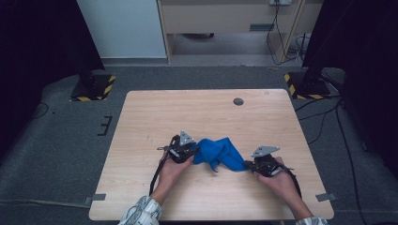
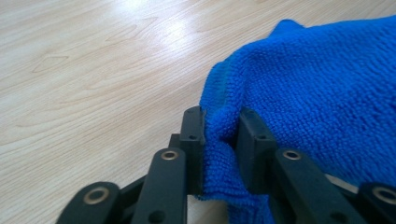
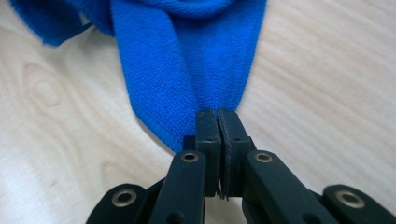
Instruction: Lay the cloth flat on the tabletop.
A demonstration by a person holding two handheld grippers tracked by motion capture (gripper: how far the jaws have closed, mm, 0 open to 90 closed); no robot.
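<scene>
- Right now, a blue cloth is lying bunched on the near half of a light wooden table, stretched between the two hand-held grippers.
- The left gripper is sitting at the cloth's left end, with the person's left hand wrapped around its body from below.
- In the left gripper view, a fold of the cloth is running down between the two black jaws, and the pads are pressing on it from both sides, so this gripper is pinching the fabric.
- The rest of the cloth in that view is rising to the right of the jaws as a thick, fuzzy mound over the table.
- The right gripper is sitting at the cloth's right end, carried by the right hand, with its grey plate facing up.
- In the right gripper view, the jaws are standing almost fully together, nipping a thin corner of the cloth at their tips.
- From that pinched corner the fabric is fanning out away from the jaws, lying on the table.
- Patterned sleeves are showing at the bottom edge of the high view.
</scene>
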